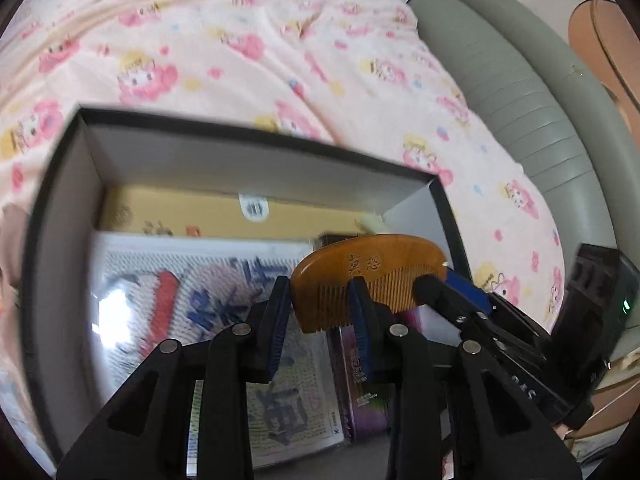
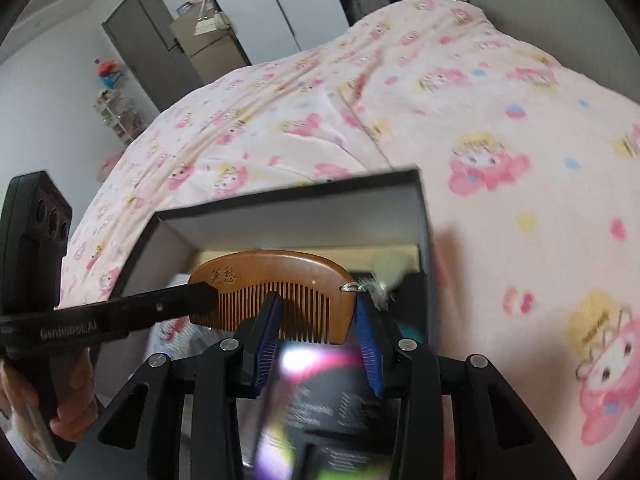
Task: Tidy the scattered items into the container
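A wooden comb [image 1: 372,276] with carved characters hangs over the open black box [image 1: 256,140]; it also shows in the right wrist view [image 2: 276,292]. My left gripper [image 1: 320,300] and my right gripper [image 2: 316,312] both stand around the comb with their blue pads close to it. In each view the comb spans the gap and seems to touch the pads. The other gripper's finger [image 1: 444,292] shows at the comb's right end, and in the right wrist view it [image 2: 192,298] lies on the comb's left end. A small tassel [image 2: 380,284] hangs from the comb's ring.
The box [image 2: 288,200] sits on a pink cartoon-print blanket [image 1: 248,52] and holds a glossy printed packet [image 1: 192,300], a yellow flat box [image 1: 192,212] and a purple item [image 1: 368,392]. A grey padded headboard [image 1: 512,92] runs along the right.
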Available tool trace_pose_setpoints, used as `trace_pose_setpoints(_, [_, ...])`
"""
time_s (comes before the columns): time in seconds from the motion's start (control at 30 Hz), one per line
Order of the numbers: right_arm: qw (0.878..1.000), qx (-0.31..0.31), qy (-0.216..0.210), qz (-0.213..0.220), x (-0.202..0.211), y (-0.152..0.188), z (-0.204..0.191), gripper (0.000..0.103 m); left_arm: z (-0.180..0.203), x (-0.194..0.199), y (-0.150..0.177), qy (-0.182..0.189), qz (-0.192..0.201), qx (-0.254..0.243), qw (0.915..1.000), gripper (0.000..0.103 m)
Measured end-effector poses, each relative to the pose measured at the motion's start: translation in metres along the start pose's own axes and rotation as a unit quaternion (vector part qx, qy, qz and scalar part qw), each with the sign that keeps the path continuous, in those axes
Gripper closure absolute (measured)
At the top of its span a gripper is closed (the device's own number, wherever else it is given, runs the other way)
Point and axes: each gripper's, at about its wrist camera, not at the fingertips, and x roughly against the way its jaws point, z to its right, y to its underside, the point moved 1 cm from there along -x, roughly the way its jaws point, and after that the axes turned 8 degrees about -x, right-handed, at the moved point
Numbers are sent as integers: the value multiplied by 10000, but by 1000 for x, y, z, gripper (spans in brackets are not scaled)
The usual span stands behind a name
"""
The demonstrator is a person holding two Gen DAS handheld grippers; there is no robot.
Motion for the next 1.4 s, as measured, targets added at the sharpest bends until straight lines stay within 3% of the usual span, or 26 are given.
trace_pose_setpoints(0.17, [9997, -170, -153, 60, 18, -1, 12, 70, 12, -23, 6, -296, -421, -46, 9987, 73])
trace_pose_setpoints(0.27, [9997, -114, -197, 75, 20, -1, 13, 70, 23, -23, 8, -495, -463, -182, 9975, 73])
trace_pose_setpoints(0.4, [9995, 258, 49, 181, 23, 2, 2, 70, 41, -22, 12, -446, -502, -470, 9966, 73])
trace_pose_setpoints(0.6, [9983, 260, 57, 517, 34, -2, 4, 70, 64, -41, 15, -419, -956, -901, 9905, 73])
trace_pose_setpoints(0.7, [9965, 265, 123, 782, 45, -7, 7, 70, 65, -61, 15, -637, -1304, -881, 9855, 73])
trace_pose_setpoints(0.83, [9970, 32, -2, 778, 49, -12, 20, 70, 64, -76, -2, -697, -1509, -656, 9839, 74])
trace_pose_setpoints(0.97, [9974, -174, -128, 686, 43, -14, 30, 70, 62, -68, -17, -702, -1186, -481, 9893, 74])
trace_pose_setpoints(1.07, [9974, -212, -171, 664, 42, -15, 30, 70, 62, -49, -17, -509, -903, -482, 9934, 74])
trace_pose_setpoints(1.2, [9977, -63, -121, 661, 41, -14, 24, 70, 61, -47, -10, -667, -971, -654, 9909, 74])
trace_pose_setpoints(1.3, [9975, -85, -65, 693, 42, -13, 25, 70, 65, -55, -5, -406, -1153, -733, 9898, 74])
trace_pose_setpoints(1.4, [9966, -258, -38, 785, 45, -15, 31, 70, 78, -68, -7, -418, -1183, -911, 9879, 74])
